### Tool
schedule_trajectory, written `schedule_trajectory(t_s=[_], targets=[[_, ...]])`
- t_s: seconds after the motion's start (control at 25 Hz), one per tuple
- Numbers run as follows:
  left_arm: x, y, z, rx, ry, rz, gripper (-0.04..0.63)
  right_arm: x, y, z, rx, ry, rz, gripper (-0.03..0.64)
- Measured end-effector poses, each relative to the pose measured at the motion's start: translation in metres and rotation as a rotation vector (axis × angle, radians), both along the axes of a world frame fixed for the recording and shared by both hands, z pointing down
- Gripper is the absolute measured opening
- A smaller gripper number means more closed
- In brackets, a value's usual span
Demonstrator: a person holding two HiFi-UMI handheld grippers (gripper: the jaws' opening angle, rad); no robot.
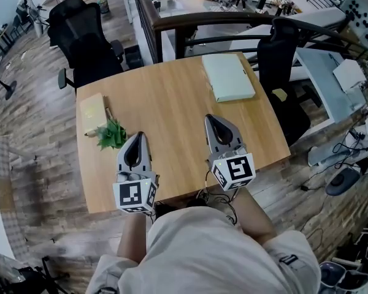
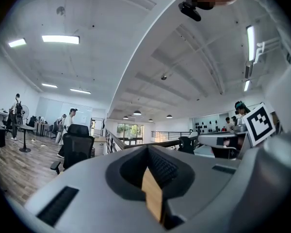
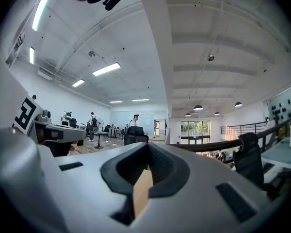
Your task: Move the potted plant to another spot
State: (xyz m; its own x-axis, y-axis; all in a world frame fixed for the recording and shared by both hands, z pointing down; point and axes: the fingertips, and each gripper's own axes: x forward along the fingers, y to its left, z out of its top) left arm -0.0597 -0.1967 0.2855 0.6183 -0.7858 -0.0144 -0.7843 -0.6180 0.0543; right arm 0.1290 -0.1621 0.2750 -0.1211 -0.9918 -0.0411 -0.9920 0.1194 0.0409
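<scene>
A small potted plant (image 1: 112, 135) with spiky green leaves stands near the left edge of the wooden table (image 1: 172, 103); the leaves hide its pot. My left gripper (image 1: 138, 135) hovers just right of the plant and apart from it, jaws shut and empty. My right gripper (image 1: 209, 117) is held over the middle of the table, also shut on nothing. In the left gripper view (image 2: 148, 149) and the right gripper view (image 3: 148, 147) the jaws point level at the room, and the plant is out of sight.
A beige flat block (image 1: 93, 112) lies just behind the plant. A pale green folder (image 1: 227, 76) rests at the table's far right. Black office chairs (image 1: 83, 41) (image 1: 282, 60) stand behind the table, with a dark railing (image 1: 190, 22) beyond.
</scene>
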Motion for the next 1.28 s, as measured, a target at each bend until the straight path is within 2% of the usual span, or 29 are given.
schedule_trajectory(t_s=[0.32, 1.28], targets=[[0.003, 0.002, 0.003, -0.001, 0.000, 0.007, 0.011, -0.008, -0.001, -0.003, 0.012, 0.036, -0.016, 0.003], [-0.003, 0.010, 0.029, -0.044, -0.042, 0.030, 0.011, -0.013, 0.006, 0.024, -0.045, 0.029, -0.016, 0.003]])
